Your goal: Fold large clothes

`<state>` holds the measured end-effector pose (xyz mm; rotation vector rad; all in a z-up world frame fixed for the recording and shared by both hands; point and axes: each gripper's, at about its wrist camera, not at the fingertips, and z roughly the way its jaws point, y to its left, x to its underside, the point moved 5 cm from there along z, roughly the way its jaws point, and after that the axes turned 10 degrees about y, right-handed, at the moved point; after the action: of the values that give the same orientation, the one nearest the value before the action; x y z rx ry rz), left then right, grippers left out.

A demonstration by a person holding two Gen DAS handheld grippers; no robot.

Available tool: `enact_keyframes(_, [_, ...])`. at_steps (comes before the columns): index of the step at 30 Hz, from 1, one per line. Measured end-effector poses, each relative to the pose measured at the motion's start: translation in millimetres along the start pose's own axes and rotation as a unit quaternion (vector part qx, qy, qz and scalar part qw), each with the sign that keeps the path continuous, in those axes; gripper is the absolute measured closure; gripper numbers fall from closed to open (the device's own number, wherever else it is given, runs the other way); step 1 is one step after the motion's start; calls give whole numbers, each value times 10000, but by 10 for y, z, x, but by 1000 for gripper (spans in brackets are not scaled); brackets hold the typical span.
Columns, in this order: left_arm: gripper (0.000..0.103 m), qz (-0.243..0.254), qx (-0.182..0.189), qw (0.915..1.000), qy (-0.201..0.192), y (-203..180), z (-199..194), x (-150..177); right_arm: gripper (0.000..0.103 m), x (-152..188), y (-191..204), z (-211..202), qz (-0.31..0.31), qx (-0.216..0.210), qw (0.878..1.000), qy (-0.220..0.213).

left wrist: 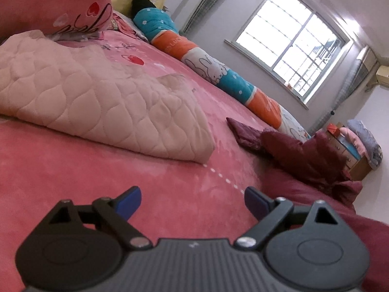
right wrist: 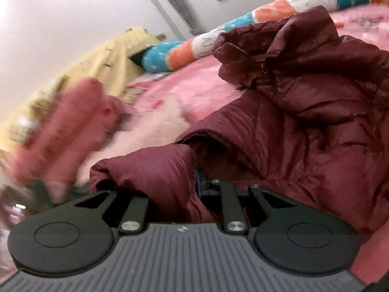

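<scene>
A dark maroon puffer jacket (right wrist: pixel 304 112) lies crumpled on the pink bed. In the left wrist view the jacket (left wrist: pixel 306 155) sits to the right, ahead of my left gripper (left wrist: pixel 192 200), which is open and empty just above the pink bedcover (left wrist: pixel 97 170). My right gripper (right wrist: pixel 170 185) is shut on a padded fold of the jacket's edge; the fabric bulges between the fingers and hides the left blue pad. Part of that view is motion-blurred.
A folded pale pink quilt (left wrist: pixel 97 97) lies on the bed to the left. A long teal, orange and white bolster (left wrist: pixel 218 65) runs along the far side under the window (left wrist: pixel 291 48). Pink pillows (left wrist: pixel 60 12) and a yellow blanket (right wrist: pixel 97 68) are at the head.
</scene>
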<state>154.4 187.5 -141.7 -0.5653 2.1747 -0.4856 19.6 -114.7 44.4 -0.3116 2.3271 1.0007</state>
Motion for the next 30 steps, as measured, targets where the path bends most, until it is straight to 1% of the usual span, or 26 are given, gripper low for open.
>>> enact_keyframes(3, [11,64,-72,10000,14,1,3,23,82,123,76,-200,198,-598,9979,143])
enact_keyframes(4, [11,75,-76,9999,23,3,3,35,82,130,88,-229,269,-846,9958,204])
enact_keyframes(6, [11,110,-89,9999,30,-3,-5,57,82,274,208,-370,356,-1200,9915,342])
enact_keyframes(8, [11,123,-67,9999,24,-6,-22,65,82,276,257,-457,444,-1439,9872,529])
enact_keyframes(9, [11,118,-37,9999,3,-9,-39,64,82,357,303,-495,511,-1557,9843,651])
enact_keyframes(10, [11,129,9,9999,-35,-15,-66,61,82,349,274,-454,555,-1650,9816,787])
enact_keyframes(12, [11,191,129,9997,-60,-45,-109,62,82,464,319,-436,522,-1693,9786,1048])
enact_keyframes(14, [11,198,349,9992,8,-82,-138,78,80,562,317,-363,487,-1545,9782,1297])
enact_keyframes(16, [11,198,530,9984,67,-119,-159,103,77,598,258,-219,600,-1386,9772,1493])
enact_keyframes(18, [11,299,576,9979,78,-157,-178,118,69,588,182,-104,711,-1220,9777,1557])
enact_keyframes(19, [11,334,597,9976,87,-171,-184,121,58,643,160,-229,675,-1053,9798,1558])
enact_keyframes(20, [11,340,640,9973,103,-188,-193,122,40,650,136,-243,617,-846,9825,1539])
enact_keyframes(22, [11,306,746,9967,127,-205,-207,110,22,677,97,-401,473,-473,9879,1396])
enact_keyframes(23, [11,292,814,9962,139,-211,-213,91,17,693,55,-523,367,-331,9904,1290])
enact_keyframes(24, [11,290,846,9959,136,-212,-219,64,14,680,30,-592,267,-181,9927,1159])
enact_keyframes(25, [11,278,847,9959,120,-210,-222,45,5,679,-1,-685,160,14,9948,1001])
enact_keyframes(26, [11,219,857,9960,105,-193,-220,2,2,682,-31,-720,68,207,9960,863])
enact_keyframes(28, [11,-18,913,9957,125,-123,-196,-92,2,608,-56,-809,-113,573,9965,600])
enact_keyframes(30, [11,-138,908,9956,165,-73,-159,-168,2,567,-109,-927,-342,875,9949,380])
